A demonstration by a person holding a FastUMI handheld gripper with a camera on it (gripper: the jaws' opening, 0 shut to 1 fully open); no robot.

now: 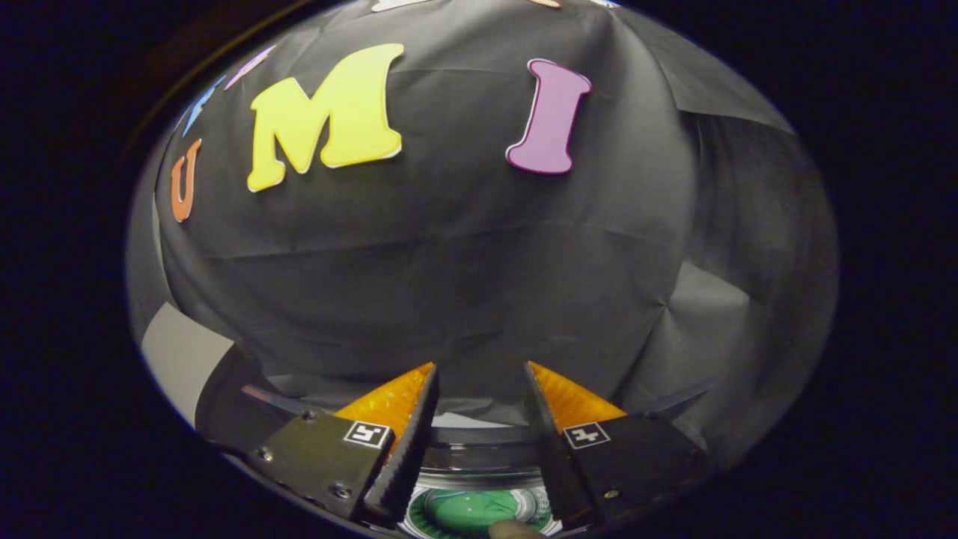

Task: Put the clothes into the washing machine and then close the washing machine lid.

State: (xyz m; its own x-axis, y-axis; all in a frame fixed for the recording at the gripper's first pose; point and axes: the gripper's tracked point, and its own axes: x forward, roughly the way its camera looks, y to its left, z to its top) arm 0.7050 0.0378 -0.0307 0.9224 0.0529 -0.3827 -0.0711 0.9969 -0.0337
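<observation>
Here the black cloth wall (479, 262) of the booth takes up nearly everything ahead of the gripper, hanging in soft creases, with a pale panel (176, 355) showing at its lower left.

Below it, near the fingers, a dark curved rim (479, 434) arcs from left to right; this looks like the edge of the washing machine's opening or its lid, though which of the two cannot be told. Between the fingers and lower down lies something green inside a pale patterned ring (471, 510). It may be the drum with a garment in it, but that is too small and cropped to say for sure.

The gripper (480, 370) is spread, its orange-backed fingers (389, 404) apart with nothing between them, their tips resting against the view of the cloth just above the rim. It points roughly level, slightly above the machine, so the hand holding it seems raised and tilted away from the opening.

As a judgement: clothes are soft, light and limp, so a pinch on a bunched fold would hold best. A lid would be stiff and hinged, best pushed or taken at its free edge. No clothes can be made out with certainty.
</observation>
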